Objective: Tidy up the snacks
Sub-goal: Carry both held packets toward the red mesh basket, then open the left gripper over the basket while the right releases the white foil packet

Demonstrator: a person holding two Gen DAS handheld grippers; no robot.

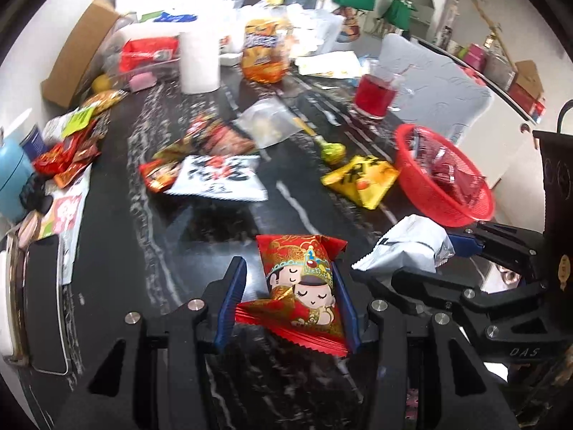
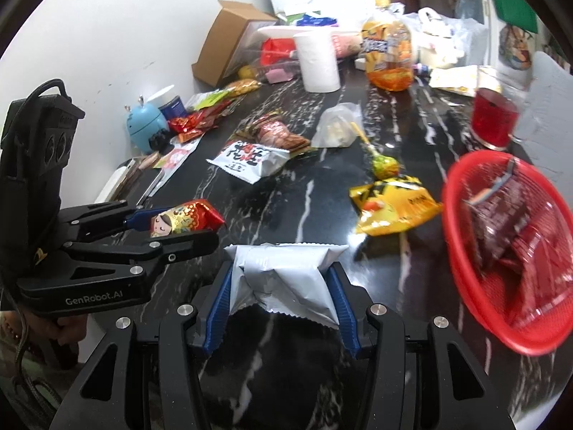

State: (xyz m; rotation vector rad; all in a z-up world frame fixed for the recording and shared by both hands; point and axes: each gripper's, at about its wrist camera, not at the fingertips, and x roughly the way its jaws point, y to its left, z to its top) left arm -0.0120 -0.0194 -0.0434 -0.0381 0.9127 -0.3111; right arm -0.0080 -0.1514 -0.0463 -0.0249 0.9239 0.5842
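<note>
Left gripper [image 1: 290,297] is closed on a red packet [image 1: 304,286] printed with two cartoon figures; the packet sits between the blue pads [image 1: 232,297], its far end sticking out past the fingertips and its crimped near edge back toward the palm. From the right wrist view the same left gripper [image 2: 186,225] shows side-on, to the left of the right gripper, with the red packet [image 2: 186,218] jutting out from the jaws above the black marble table [image 2: 293,200]. Right gripper [image 2: 283,283] is closed on a silver packet [image 2: 286,272], pinched at both sides by the blue pads [image 2: 222,297], the foil creased in the middle. In the left wrist view the right gripper [image 1: 451,251] lies just right of and ahead of the left one, the silver packet [image 1: 404,247] at its tip. A red basket [image 2: 508,251] stands near the right gripper, ahead and to its right, already holding dark red packets [image 2: 508,222]. A yellow packet [image 2: 394,204] lies on the table just ahead of the right gripper, touching or nearly touching the basket's left rim. Farther ahead lie a green lollipop [image 2: 385,165], a white packet [image 2: 250,159] with black and red characters, and a clear bag [image 2: 336,127]. Well beyond stand a paper roll [image 2: 318,61] and a red cup [image 2: 492,118].
</note>
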